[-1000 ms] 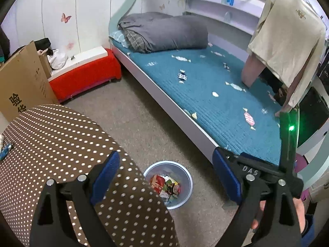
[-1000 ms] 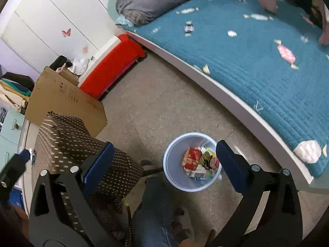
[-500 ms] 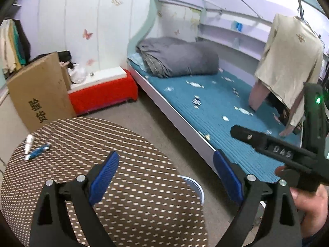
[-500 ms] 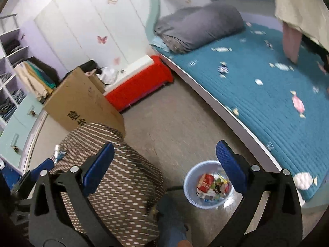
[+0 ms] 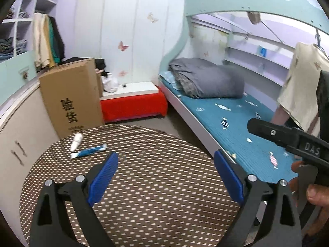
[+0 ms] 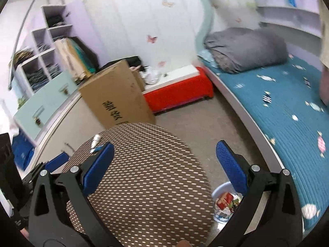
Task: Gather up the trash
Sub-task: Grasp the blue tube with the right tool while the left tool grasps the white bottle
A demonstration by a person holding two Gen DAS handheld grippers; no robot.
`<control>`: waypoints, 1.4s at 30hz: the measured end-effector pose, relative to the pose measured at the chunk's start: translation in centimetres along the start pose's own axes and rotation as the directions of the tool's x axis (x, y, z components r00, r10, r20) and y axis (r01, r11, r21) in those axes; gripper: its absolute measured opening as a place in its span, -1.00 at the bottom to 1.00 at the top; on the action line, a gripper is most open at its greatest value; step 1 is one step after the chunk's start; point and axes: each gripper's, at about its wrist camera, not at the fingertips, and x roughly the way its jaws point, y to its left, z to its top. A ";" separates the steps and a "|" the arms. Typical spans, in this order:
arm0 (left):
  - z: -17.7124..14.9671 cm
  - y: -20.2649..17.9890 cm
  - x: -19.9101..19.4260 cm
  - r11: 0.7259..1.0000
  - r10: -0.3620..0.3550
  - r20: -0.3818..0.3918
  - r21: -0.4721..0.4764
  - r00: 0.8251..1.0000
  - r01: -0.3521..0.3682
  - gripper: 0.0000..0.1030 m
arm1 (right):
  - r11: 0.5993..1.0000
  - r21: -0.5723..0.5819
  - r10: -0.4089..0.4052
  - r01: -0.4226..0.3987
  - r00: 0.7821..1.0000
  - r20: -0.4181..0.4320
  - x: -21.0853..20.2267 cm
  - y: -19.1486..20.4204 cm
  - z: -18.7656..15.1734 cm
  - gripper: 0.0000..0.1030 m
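Both views have swung up from the blue plastic trash bin [image 6: 223,203] on the floor toward 2 bits of trash at the far left edge of the round brown polka-dot table [image 5: 144,185]: a blue-and-white wrapper [image 5: 88,152] and a small white crumpled piece [image 5: 75,141]. The left gripper [image 5: 164,177] and right gripper [image 6: 164,164] hover above the near edge, jaws spread and empty, probably ready for the next pickup.

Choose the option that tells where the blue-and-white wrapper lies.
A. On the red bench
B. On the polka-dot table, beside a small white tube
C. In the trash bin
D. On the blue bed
B: the blue-and-white wrapper lies on the polka-dot table, just beside the small white tube.
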 end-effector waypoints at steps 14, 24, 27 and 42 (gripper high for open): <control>-3.1 12.8 -0.2 0.977 0.164 -0.023 -0.131 0.986 -0.166 0.79 | 0.954 -0.266 0.098 -0.137 0.983 -0.158 9.9 11.7 -1.7 0.88; -4.7 21.5 2.5 0.941 0.262 -0.101 -0.192 0.960 -0.277 0.79 | 0.862 -0.442 0.100 -0.248 0.938 -0.331 21.5 17.9 -4.3 0.88; -5.0 23.3 3.8 0.936 0.274 -0.124 -0.191 0.954 -0.294 0.79 | 0.828 -0.487 0.095 -0.280 0.924 -0.369 24.6 19.2 -4.9 0.88; -3.9 25.3 9.9 0.948 0.260 -0.175 -0.138 0.950 -0.285 0.79 | 0.715 -0.577 0.110 -0.395 0.878 -0.465 29.1 21.3 -5.8 -0.28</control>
